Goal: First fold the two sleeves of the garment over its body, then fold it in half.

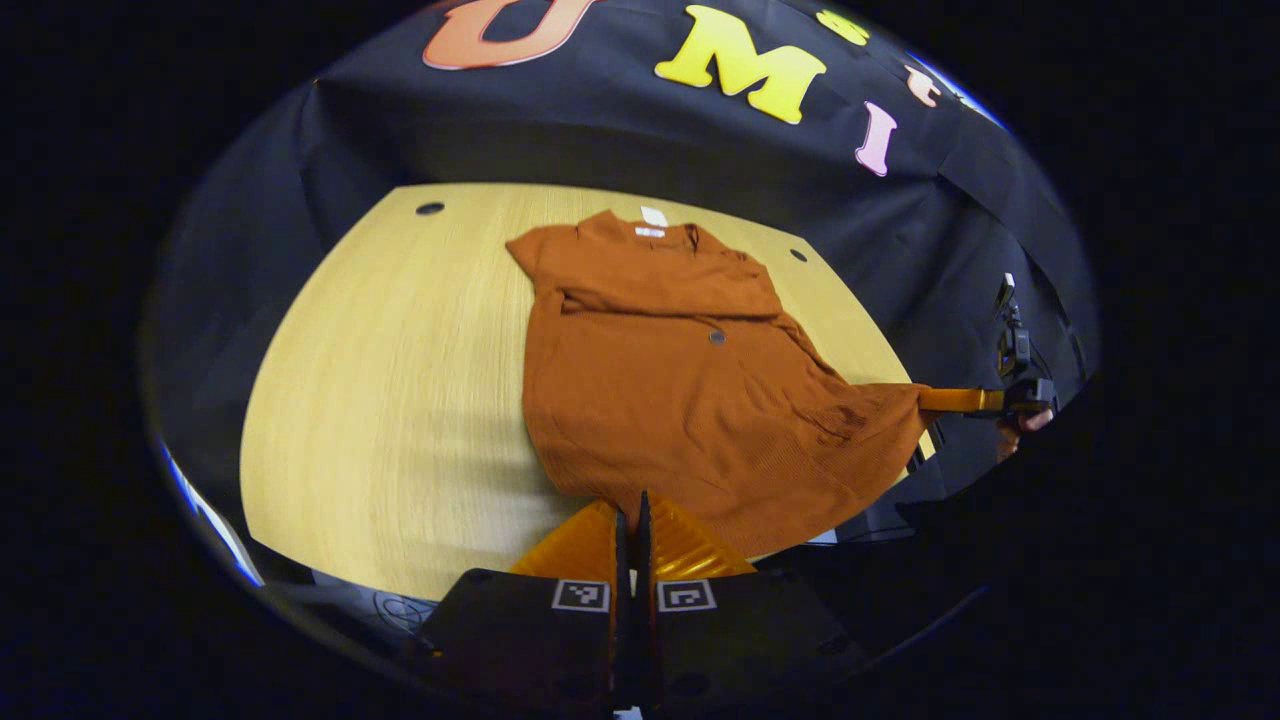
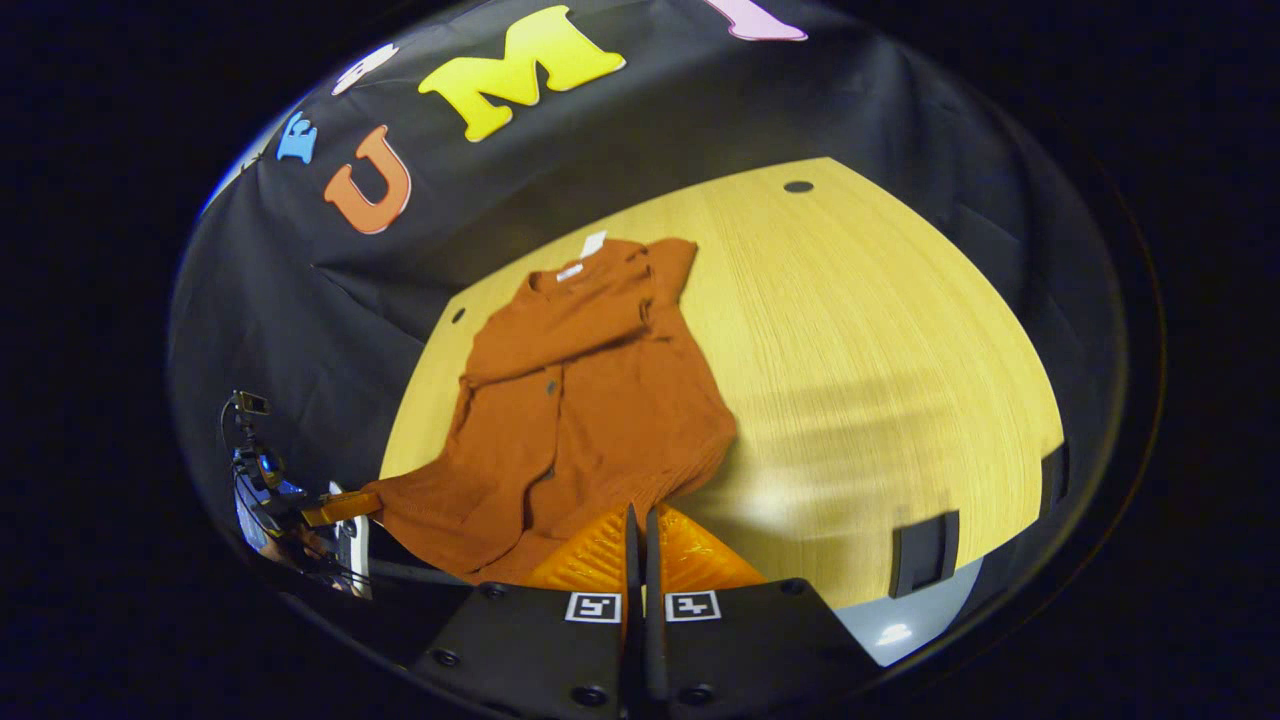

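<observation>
The left gripper (image 1: 630,515) was closed on the hem of the garment (image 1: 680,390) at the bottom centre of the left gripper view. The right gripper (image 2: 640,530) was likewise pinched on the hem, low in its own view. The garment was spread mid-frame on the table (image 1: 400,400), sleeves apparently folded across the chest. The halving fold was judged in hand; both corners needed carrying toward the collar.

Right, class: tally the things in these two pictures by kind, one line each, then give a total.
Garment: 1
Table: 1
Grippers: 2, left gripper and right gripper
Total: 4
</observation>
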`<action>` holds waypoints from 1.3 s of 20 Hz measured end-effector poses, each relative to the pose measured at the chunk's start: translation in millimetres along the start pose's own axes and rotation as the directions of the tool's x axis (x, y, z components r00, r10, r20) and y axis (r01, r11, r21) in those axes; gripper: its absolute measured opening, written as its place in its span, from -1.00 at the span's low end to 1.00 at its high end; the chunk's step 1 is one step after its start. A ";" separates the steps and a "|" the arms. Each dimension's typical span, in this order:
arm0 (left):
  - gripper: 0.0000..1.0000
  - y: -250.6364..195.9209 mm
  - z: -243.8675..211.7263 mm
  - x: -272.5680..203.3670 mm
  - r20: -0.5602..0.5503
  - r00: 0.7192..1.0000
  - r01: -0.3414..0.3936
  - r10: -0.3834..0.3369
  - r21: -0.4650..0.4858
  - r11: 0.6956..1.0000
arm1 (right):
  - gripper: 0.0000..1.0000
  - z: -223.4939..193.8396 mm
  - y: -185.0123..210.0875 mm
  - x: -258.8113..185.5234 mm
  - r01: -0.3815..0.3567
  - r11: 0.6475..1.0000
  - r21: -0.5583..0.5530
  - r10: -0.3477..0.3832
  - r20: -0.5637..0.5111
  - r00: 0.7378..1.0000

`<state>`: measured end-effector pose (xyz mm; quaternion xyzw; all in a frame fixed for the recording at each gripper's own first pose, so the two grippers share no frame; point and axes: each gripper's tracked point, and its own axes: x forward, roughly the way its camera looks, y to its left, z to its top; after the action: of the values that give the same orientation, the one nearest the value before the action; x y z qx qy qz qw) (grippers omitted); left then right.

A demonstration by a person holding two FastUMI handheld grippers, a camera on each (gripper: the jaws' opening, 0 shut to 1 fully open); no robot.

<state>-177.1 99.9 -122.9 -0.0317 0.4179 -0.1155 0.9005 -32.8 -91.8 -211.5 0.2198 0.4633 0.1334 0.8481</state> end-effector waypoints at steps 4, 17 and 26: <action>-0.93 -11.0 74.0 -8.1 0.115 0.993 0.019 -0.014 -0.045 0.999 | -0.97 74.0 27.0 -19.4 -0.054 0.998 -0.039 0.057 0.097 0.994; -0.94 45.7 297.5 82.5 0.143 0.989 0.016 -0.021 0.033 0.999 | -0.97 285.5 74.6 82.9 -0.048 0.965 -0.257 0.093 0.165 0.982; -0.89 125.0 323.3 259.8 -0.024 0.992 -0.115 0.122 0.192 0.975 | -0.97 329.9 32.3 280.9 0.014 0.963 -0.269 -0.004 0.039 0.999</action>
<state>253.5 147.7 -126.1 0.0816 0.4220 -0.1016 0.8972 395.4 -25.1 -243.3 0.1032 0.4256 0.1870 0.8794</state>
